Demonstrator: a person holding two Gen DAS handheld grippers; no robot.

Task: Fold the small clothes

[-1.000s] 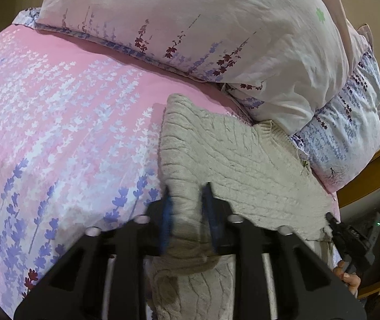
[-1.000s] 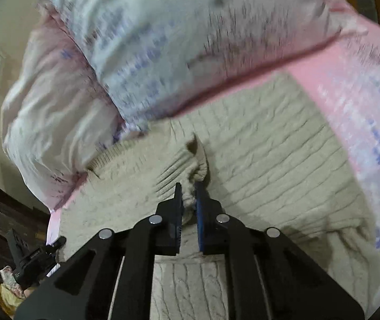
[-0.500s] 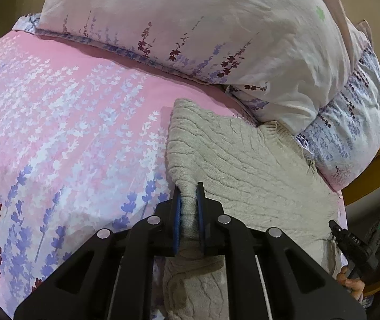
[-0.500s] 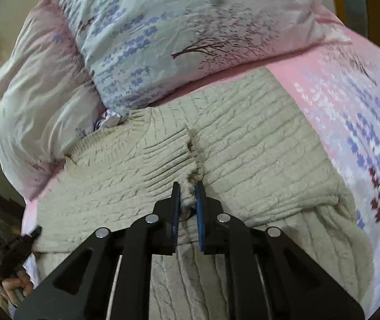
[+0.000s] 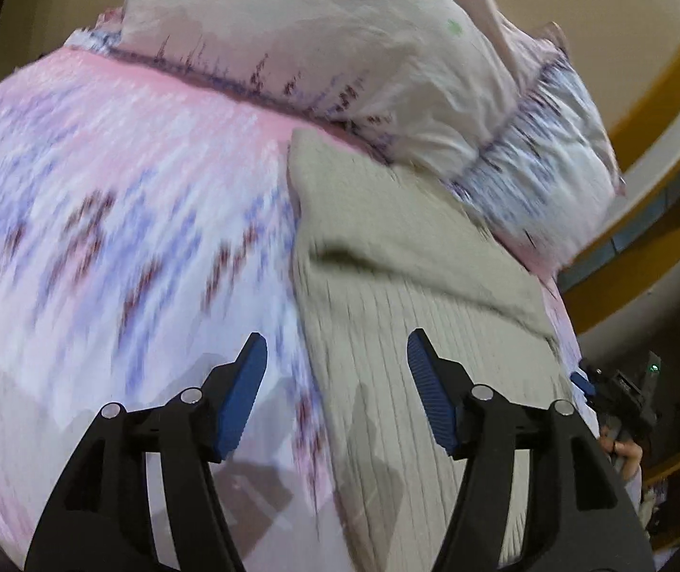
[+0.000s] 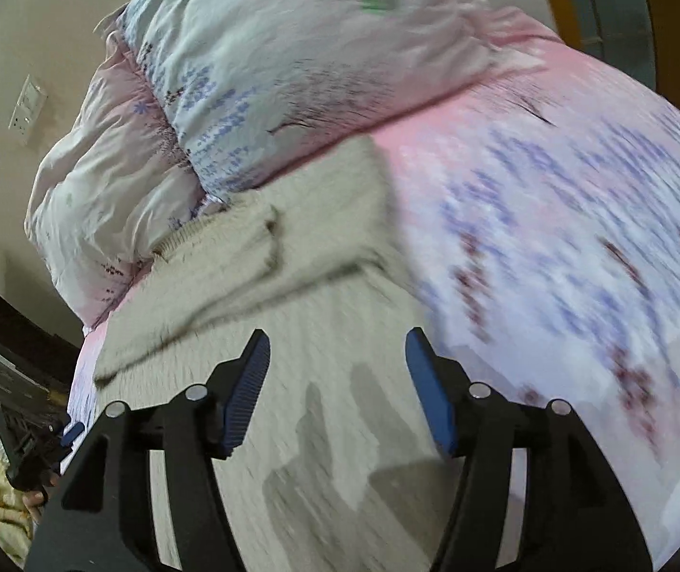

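Observation:
A beige cable-knit sweater lies folded on the pink floral bed, its far part doubled over the near part; it also shows in the right wrist view. My left gripper is open and empty above the sweater's left edge. My right gripper is open and empty above the sweater's near part. The right gripper also shows at the right edge of the left wrist view, and the left gripper at the lower left of the right wrist view. Both views are motion-blurred.
Two floral pillows lie stacked at the head of the bed, touching the sweater's far edge; they also show in the right wrist view. The pink floral bedsheet spreads to the left. A wooden bed frame runs on the right.
Both grippers have let go of the sweater and opened wide. They have pulled back toward the near side, leaving the sweater's far part folded over.

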